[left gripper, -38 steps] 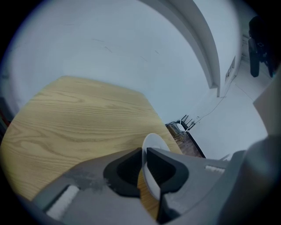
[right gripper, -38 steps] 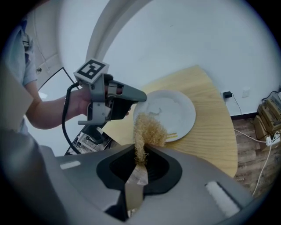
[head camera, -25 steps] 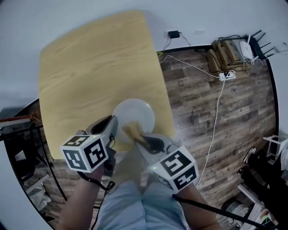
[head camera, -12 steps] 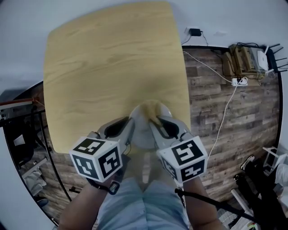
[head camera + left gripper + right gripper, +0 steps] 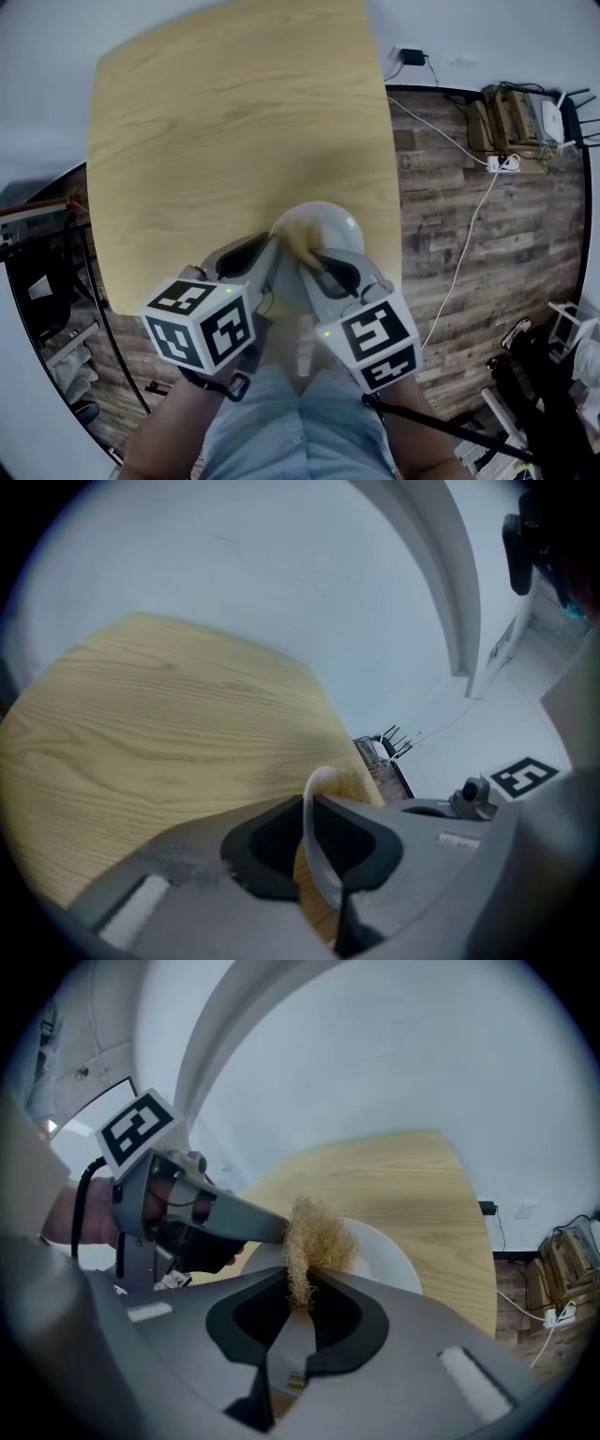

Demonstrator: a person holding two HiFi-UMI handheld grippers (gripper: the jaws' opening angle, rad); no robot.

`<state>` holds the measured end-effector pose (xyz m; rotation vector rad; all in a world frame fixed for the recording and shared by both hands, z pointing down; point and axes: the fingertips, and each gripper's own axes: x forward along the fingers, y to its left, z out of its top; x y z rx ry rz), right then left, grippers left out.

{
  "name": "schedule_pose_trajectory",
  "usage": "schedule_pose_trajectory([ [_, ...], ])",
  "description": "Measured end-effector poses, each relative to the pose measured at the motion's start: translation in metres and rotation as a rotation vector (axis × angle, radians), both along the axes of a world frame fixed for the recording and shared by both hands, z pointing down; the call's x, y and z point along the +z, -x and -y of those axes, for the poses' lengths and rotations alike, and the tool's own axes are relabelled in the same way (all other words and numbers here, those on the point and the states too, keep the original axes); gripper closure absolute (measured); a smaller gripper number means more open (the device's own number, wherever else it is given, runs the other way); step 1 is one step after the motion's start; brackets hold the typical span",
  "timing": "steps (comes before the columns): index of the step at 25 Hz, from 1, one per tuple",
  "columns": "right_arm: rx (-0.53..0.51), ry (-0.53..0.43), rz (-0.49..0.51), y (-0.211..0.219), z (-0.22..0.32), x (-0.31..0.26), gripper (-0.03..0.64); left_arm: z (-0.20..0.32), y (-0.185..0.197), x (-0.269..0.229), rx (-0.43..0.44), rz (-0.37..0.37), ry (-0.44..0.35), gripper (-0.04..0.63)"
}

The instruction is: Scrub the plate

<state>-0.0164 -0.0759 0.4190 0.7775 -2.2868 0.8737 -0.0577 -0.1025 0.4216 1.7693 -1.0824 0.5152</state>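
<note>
The left gripper (image 5: 309, 801) has its jaws closed on the near rim of the white plate (image 5: 382, 1251). The thin white edge runs straight up through the gap, with a pad pressed against each face. The plate is at the near edge of the wooden table (image 5: 225, 122), and most of its face spreads away from the person, beyond both sets of tips. Just right of that grip is the straw-coloured fibre scrubber (image 5: 316, 1238), a loose tuft pinched at its base by the right gripper (image 5: 300, 1287). Those jaws are drawn in tight on it, so the bushy end stands out ahead of the fingers. In the right gripper view the tuft sits at the plate's left margin, close beside the left gripper's jaw tip, and the bare white surface opens out to the right and farther off. The fibres seem to rest on the plate, though the fish-eye view does not settle the contact. Judged from this, the scrubbing stroke should carry the tuft rightward and away across the face, clear of the held rim, and the right gripper is the nearer one for that.
</note>
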Motion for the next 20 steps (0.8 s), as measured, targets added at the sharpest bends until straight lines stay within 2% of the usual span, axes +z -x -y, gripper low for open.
schedule_pose_trajectory([
  [7,-0.016,0.031,0.05,0.002,-0.024,0.0,0.571,0.0,0.002,0.0,-0.046,-0.023,0.011,0.538],
  [20,-0.113,0.092,0.1,0.01,-0.097,-0.011,0.57,0.002,0.001,-0.001,-0.048,0.034,-0.046,0.534],
])
